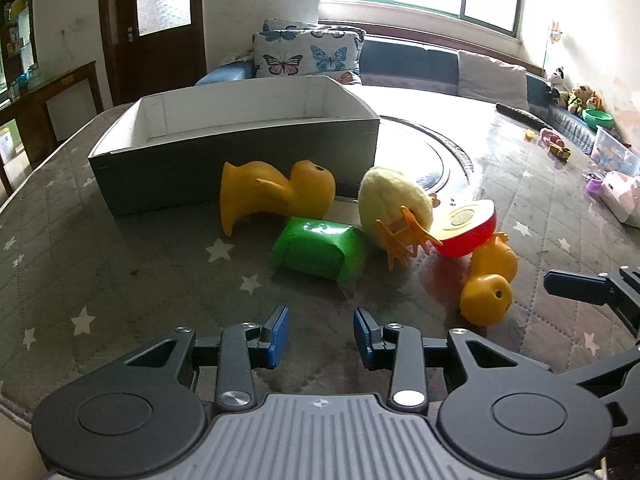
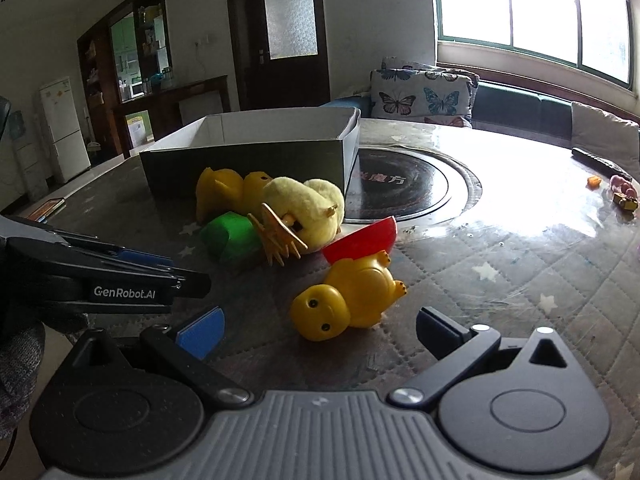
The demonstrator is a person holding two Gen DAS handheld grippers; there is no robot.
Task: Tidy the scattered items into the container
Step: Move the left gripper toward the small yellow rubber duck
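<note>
A grey box with a white inside stands open at the back left of the table. In front of it lie a large yellow rubber duck, a green block, a plush duck, a red half-apple toy and a small yellow duck. My left gripper hovers open just short of the green block, with nothing between its pads. My right gripper is open wide. The small yellow duck lies on its side just past its fingertips, untouched. The box stands behind the pile.
A round black hob plate is set in the quilted tabletop right of the box. A remote and small toys lie at the far right, by a clear plastic tub. A sofa with butterfly cushions stands behind the table.
</note>
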